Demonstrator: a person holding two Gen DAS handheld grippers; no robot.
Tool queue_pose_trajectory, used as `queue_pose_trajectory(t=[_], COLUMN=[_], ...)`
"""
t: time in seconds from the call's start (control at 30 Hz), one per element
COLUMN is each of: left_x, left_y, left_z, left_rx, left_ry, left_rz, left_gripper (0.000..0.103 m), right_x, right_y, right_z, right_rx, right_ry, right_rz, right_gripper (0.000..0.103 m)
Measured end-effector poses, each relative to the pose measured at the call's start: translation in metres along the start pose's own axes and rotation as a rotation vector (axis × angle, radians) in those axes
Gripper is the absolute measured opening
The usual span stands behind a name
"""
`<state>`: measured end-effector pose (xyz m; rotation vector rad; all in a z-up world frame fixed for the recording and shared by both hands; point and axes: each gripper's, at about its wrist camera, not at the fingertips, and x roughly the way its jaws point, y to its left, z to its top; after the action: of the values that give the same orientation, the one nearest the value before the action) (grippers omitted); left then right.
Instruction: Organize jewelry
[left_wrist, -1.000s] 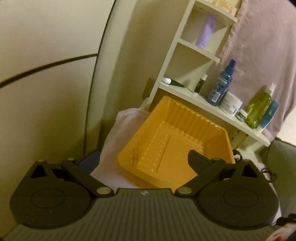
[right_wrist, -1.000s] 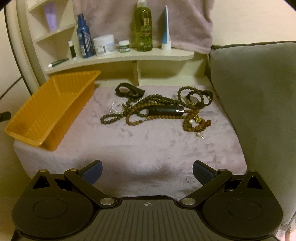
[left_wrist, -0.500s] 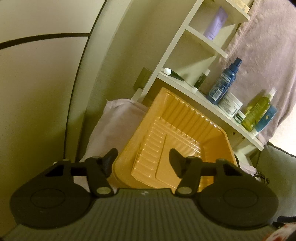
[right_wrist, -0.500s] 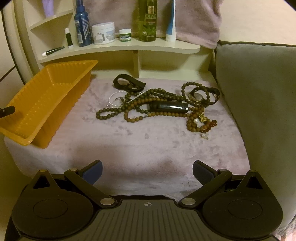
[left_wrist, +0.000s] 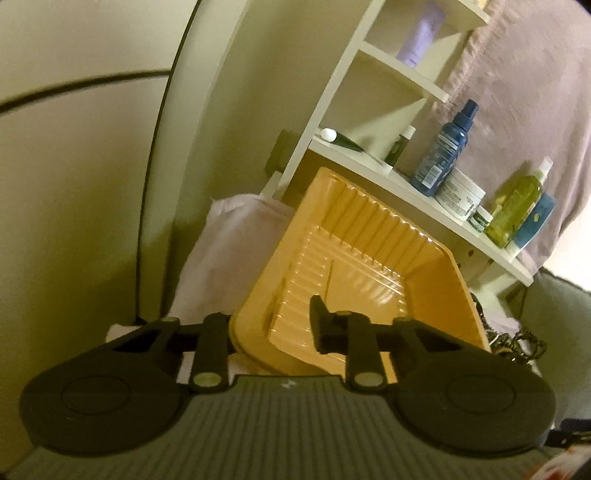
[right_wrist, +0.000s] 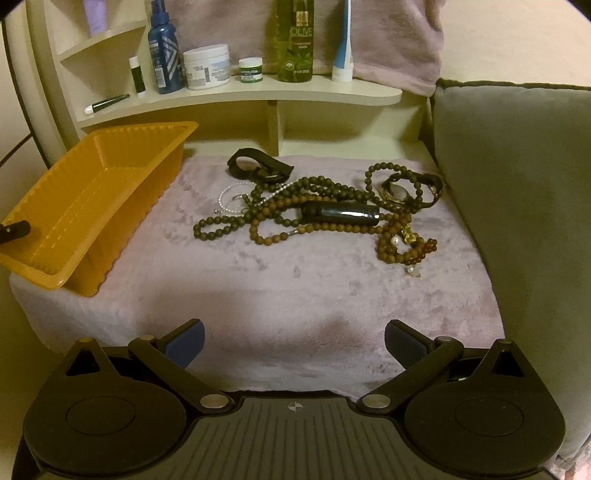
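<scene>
Orange tray rim, left gripper jaws closing

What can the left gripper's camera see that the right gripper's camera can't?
Only the left wrist view shows the left gripper closing on the near wall of the orange tray, one finger inside, one outside. Only the right wrist view shows the open right gripper and the whole pile of beaded necklaces on the pink cloth. Both show the tray and the shelf of bottles.
</scene>
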<state>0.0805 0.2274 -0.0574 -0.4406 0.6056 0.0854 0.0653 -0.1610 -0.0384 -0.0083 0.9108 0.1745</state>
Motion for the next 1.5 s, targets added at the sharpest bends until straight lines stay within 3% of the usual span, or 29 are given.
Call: queue_pose_trajectory(t=[0.13, 0.4, 0.9, 0.97, 1.07, 1.17, 1.3, 1.47, 1.5], left_x=[-0.008, -0.030, -0.053, -0.054, -0.055, -0.054, -0.053, -0.051, -0.051], left_y=[-0.016, -0.065, -0.132, -0.140, -0.146, -0.152, -0.156, -0.161, -0.162], left_z=[0.000, -0.010, -0.015, -0.016, -0.019, -0.019, -0.019, -0.020, -0.020], left_rx=[0.066, 0.233, 0.470, 0.498, 0.521, 0.534, 0.545, 0.563, 0.565], left_ry=[0.000, 0.002, -0.047, -0.052, -0.055, -0.053, -0.049, -0.049, -0.049], left_rz=[0.031, 0.106, 0.209, 0.219, 0.224, 0.227, 0.231, 0.231, 0.232], left_gripper=[0.012, 0.006, 0.006, 0.006, 0.006, 0.006, 0.006, 0.006, 0.006], right_x=[-0.001, -0.004, 0.008, 0.016, 0.033, 0.045, 0.054, 0.059, 0.058], right_y=[-0.004, -0.020, -0.087, -0.093, -0.101, -0.105, -0.108, -0.107, -0.106], right_z=[-0.001, -0.004, -0.003, 0.000, 0.002, 0.001, 0.002, 0.004, 0.004], right_rx=[0.015, 0.057, 0.084, 0.064, 0.042, 0.023, -0.008, -0.043, -0.046], right_ry=[-0.012, -0.057, -0.234, -0.236, -0.203, -0.181, -0.178, -0.174, -0.178], right_rz=[0.009, 0.012, -0.022, -0.026, -0.025, -0.025, -0.023, -0.024, -0.026], right_gripper=[0.103, 0.103, 0.101, 0.073, 0.054, 0.040, 0.032, 0.010, 0.010])
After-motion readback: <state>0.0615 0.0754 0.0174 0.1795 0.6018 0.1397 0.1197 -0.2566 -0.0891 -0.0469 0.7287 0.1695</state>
